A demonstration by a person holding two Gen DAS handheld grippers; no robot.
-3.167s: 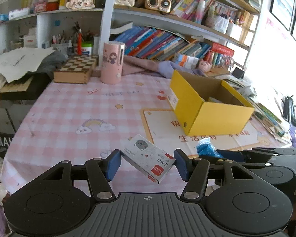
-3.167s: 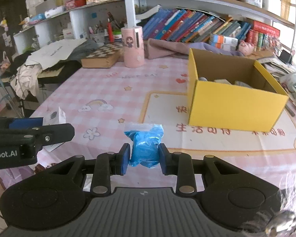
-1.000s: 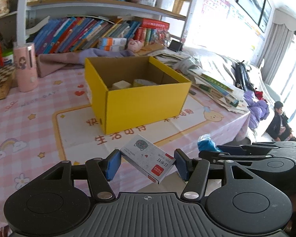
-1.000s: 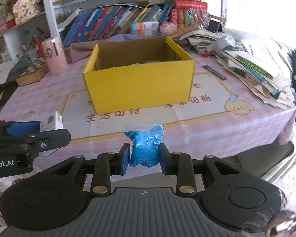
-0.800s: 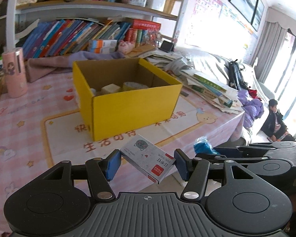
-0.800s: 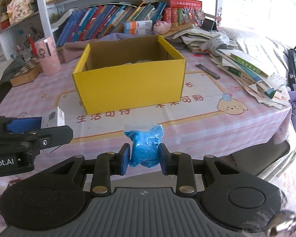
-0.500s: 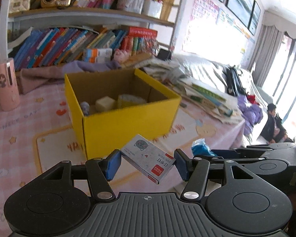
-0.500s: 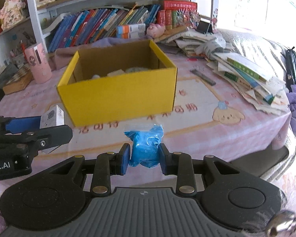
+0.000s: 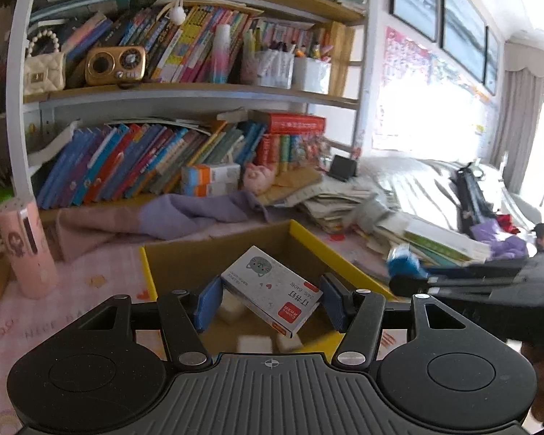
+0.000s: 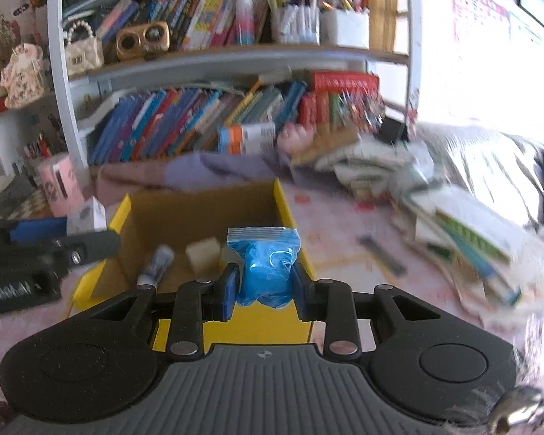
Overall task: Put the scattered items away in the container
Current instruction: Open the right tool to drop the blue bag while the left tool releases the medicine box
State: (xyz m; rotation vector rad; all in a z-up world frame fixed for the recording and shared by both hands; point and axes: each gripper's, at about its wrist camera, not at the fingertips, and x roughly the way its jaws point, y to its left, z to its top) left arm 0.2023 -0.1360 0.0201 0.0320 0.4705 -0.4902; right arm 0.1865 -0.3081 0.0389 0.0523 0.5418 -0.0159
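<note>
Left gripper [image 9: 271,302], clenched on staple box [image 9: 272,290]: white, cat drawing, red label, print "24/6"; tilted between the pads. Right gripper [image 10: 264,287], clenched on blue zip bag [image 10: 266,266], upright between the pads. Yellow cardboard box [image 10: 283,203], open, directly beyond and below both grippers.

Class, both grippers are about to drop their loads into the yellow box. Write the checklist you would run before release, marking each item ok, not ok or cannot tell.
1. Left gripper clamps the staple box: ok.
2. Right gripper clamps the blue bag: ok.
3. Staple box over the yellow box opening: ok.
4. Blue bag fully past the near wall: cannot tell.
5. Room left among the items already inside: ok.
6. Grippers apart from each other: ok.
</note>
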